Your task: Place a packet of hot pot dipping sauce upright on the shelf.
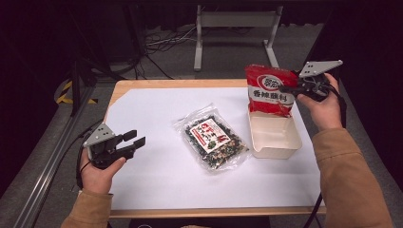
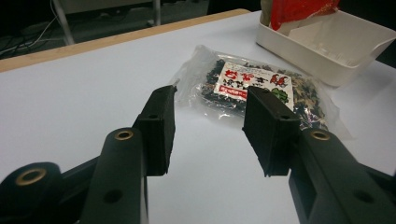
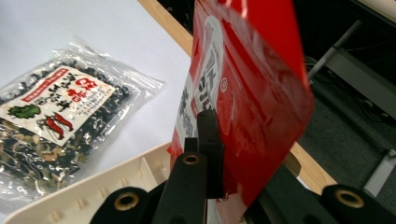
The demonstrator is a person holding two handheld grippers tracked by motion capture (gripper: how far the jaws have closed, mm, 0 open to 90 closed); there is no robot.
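My right gripper (image 1: 286, 89) is shut on a red seasoning packet (image 1: 269, 90), holding it upright with its lower edge at the far end of a cream tray (image 1: 275, 141). Up close, the red packet (image 3: 247, 93) is pinched between the jaws of the right gripper (image 3: 224, 154), above the tray rim (image 3: 84, 198). A clear bag of dark dried food with a red and white label (image 1: 212, 137) lies flat mid-table, left of the tray. My left gripper (image 1: 133, 141) hovers open at the table's left. Its jaws (image 2: 210, 126) point at the bag (image 2: 261, 91), with nothing between them.
White paper (image 1: 157, 109) covers the wooden table (image 1: 142, 83). Beyond the far edge stand a grey metal frame (image 1: 235, 21) and loose cables (image 1: 161, 40) on the floor. A metal rail (image 1: 47, 161) runs along the left side.
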